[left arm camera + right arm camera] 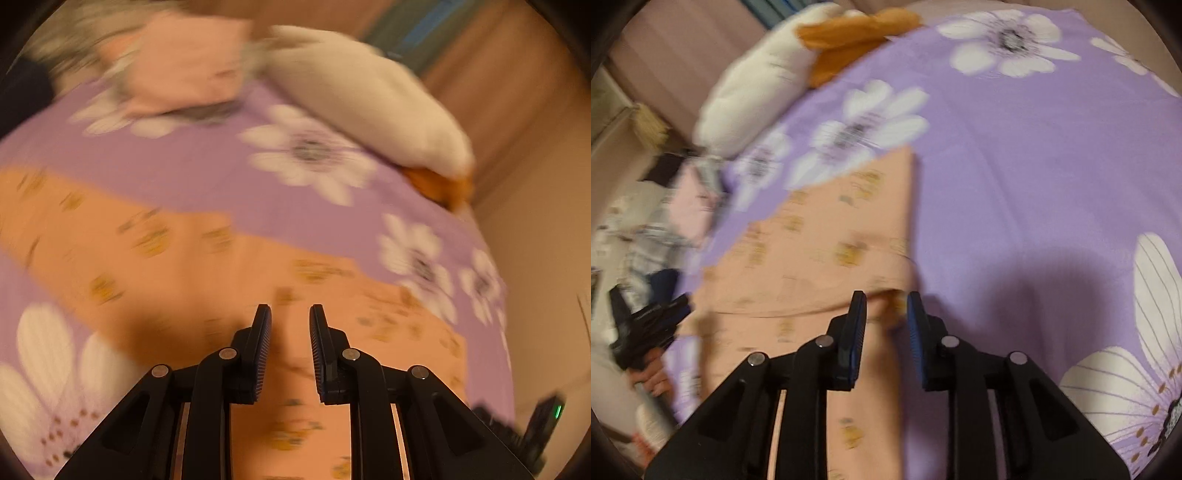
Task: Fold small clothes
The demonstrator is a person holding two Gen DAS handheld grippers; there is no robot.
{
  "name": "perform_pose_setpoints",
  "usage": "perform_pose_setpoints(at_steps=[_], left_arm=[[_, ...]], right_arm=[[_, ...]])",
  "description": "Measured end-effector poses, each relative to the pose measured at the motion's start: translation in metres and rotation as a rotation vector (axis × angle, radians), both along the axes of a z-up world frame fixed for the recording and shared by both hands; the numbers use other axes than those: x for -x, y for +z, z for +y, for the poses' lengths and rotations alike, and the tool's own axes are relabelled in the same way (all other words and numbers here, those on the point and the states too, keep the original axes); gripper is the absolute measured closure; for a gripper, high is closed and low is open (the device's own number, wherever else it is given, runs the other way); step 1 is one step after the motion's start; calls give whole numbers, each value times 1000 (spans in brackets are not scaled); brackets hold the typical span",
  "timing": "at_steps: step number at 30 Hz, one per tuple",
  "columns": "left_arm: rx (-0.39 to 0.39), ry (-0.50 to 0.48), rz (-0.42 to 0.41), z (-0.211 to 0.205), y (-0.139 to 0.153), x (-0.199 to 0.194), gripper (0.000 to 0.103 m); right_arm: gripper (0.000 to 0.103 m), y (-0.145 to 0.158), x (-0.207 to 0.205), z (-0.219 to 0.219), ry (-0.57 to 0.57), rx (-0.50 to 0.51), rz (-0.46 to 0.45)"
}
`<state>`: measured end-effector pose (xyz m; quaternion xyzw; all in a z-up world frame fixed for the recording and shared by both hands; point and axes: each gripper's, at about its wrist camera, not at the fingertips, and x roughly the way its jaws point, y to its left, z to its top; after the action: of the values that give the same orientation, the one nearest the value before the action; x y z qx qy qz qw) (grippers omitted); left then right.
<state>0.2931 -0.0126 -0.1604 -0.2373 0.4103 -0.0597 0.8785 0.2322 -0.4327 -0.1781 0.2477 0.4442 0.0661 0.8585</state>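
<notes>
The left gripper [290, 314] hangs over the peach cloth [155, 258]. Its two fingers stand a small way apart and nothing is between them. The cloth runs from the left of the fingers, under them, and on past them to the right. It lies flat on the purple flower sheet [207, 177]. Far ahead of the fingers, to the left, sits a pink folded piece [188, 62]. Ahead and to the right lies a white pillow [365, 99].

The right gripper [886, 304] is also a little way open. A raised bit of the peach cloth's edge sits just past its tips, but the picture is too blurry to say if the fingers touch it. Most of the cloth spreads to the left of these fingers and ahead of them. Only bare sheet lies to their right.

The cloth looks thin, soft and light. It will likely bend and droop when lifted, and it should not break. It may slide a little on the smooth sheet. A good place to pinch looks like the raised edge by the right fingers, and an edge near the left fingers too.
</notes>
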Motion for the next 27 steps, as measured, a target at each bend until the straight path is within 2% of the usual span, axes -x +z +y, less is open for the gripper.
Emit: perform_pose_setpoints(at_steps=[2,3,4,6,8,9,12,13,14,16,17,20,22,24,26,27], left_arm=[[-26,-64,16,-25,-3,-8,86],[-59,-83,60,-39,-12,-15,86],[-94,-102,117,-50,-27,-26,86],[-134,-110,242,-60,-57,-34,86],[-155,-86,191,-55,-57,-23,86],[-146,-98,195,-52,-54,-19,86],[-68,-74,177,-38,-42,-11,86],[-70,-72,161,-38,-40,-12,86],[-87,-74,154,-37,-38,-9,86],[-126,-83,219,-38,-51,-13,86],[-105,-82,246,-32,-59,-9,86],[24,-22,181,1,-49,17,86],[37,20,130,23,-36,38,85],[-3,68,84,49,-23,62,76],[-22,109,41,73,-16,83,51],[-26,122,42,82,-17,88,49]], right_arm=[[80,8,0,-2,-52,24,-60],[80,4,-3,-1,-59,41,-46],[80,-6,-7,1,-51,66,-4],[88,-36,-15,7,-35,140,145],[88,-36,-12,8,-33,148,126],[84,-31,-13,7,-28,129,141],[84,-15,-11,-1,-39,-15,52],[83,-14,-12,2,-41,-19,48],[83,-16,-13,7,-36,13,60],[84,-32,-16,21,-13,114,127],[86,-40,-16,24,-8,136,153],[83,-23,-10,15,-15,62,140],[83,-2,2,1,-45,-9,53],[80,12,15,-7,-79,5,3],[76,19,28,-11,-113,21,-23],[76,17,35,-14,-129,19,-15]])
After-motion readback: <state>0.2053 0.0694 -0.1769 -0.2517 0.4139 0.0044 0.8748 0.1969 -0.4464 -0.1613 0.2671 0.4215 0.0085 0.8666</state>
